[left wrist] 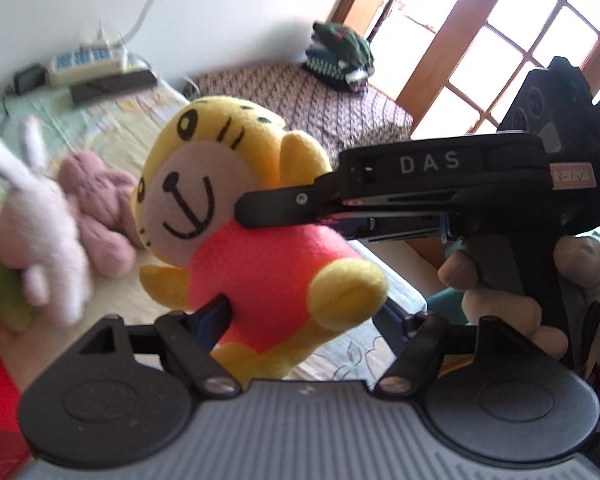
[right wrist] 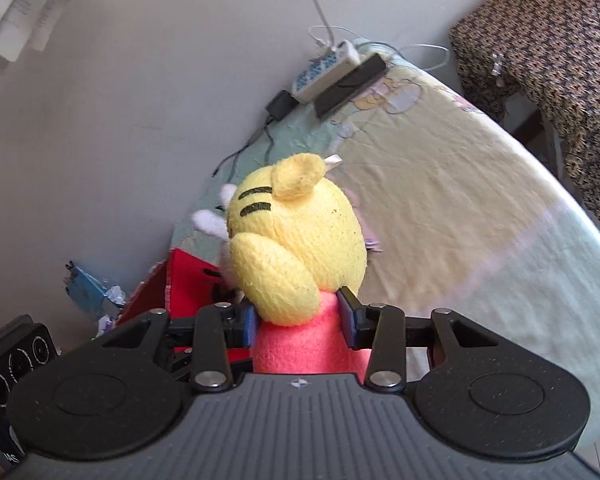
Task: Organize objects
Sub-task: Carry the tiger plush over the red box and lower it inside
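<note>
Tiger plush held in the air between two grippers, above the bed.

The right gripper clamps the yellow tiger plush at its pink torso; the left gripper stands spread around the plush's lower body, one finger touching. Soft, light and squashy, it handles best by the torso. The right hand holds its gripper level. A white bunny and pink plush lie on the bed.
</note>
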{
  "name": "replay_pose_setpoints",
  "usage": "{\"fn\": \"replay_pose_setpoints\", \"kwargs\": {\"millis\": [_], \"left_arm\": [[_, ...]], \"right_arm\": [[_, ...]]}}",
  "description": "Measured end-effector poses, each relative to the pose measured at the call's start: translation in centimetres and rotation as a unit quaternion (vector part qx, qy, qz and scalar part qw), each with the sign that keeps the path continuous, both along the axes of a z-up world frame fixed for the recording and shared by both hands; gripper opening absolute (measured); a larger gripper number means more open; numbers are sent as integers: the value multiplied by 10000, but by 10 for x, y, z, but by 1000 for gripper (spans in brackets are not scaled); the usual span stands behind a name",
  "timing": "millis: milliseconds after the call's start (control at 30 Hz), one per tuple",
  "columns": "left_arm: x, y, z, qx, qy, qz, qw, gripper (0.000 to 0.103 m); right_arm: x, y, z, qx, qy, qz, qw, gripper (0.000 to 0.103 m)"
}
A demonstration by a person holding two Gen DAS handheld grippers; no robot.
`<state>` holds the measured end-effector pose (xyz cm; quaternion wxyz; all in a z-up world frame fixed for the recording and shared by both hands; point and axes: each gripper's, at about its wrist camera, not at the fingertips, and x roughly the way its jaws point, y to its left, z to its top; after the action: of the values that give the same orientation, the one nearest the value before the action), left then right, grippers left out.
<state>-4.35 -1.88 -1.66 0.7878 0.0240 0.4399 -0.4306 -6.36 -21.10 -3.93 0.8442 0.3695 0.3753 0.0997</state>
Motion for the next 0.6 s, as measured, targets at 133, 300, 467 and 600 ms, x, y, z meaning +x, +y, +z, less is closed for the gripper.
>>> {"fn": "replay_pose_setpoints", "kwargs": {"millis": [133,300,467,600], "left_arm": [[-9,37,19,-116,-272,220,9993,74],[-21,86,41,-142,-687,627,9956,74],[-22,138,56,-171,-933,1097,9894,74],[-20,176,61,-187,-1037,1448,9838,74]], "right_arm": [[2,30,19,27,-303,207,9993,42],[15,76,40,114,-652,592,9961,42],[34,124,51,257,-908,953,9910,42],[53,161,55,275,-1024,1178,9874,42]]}}
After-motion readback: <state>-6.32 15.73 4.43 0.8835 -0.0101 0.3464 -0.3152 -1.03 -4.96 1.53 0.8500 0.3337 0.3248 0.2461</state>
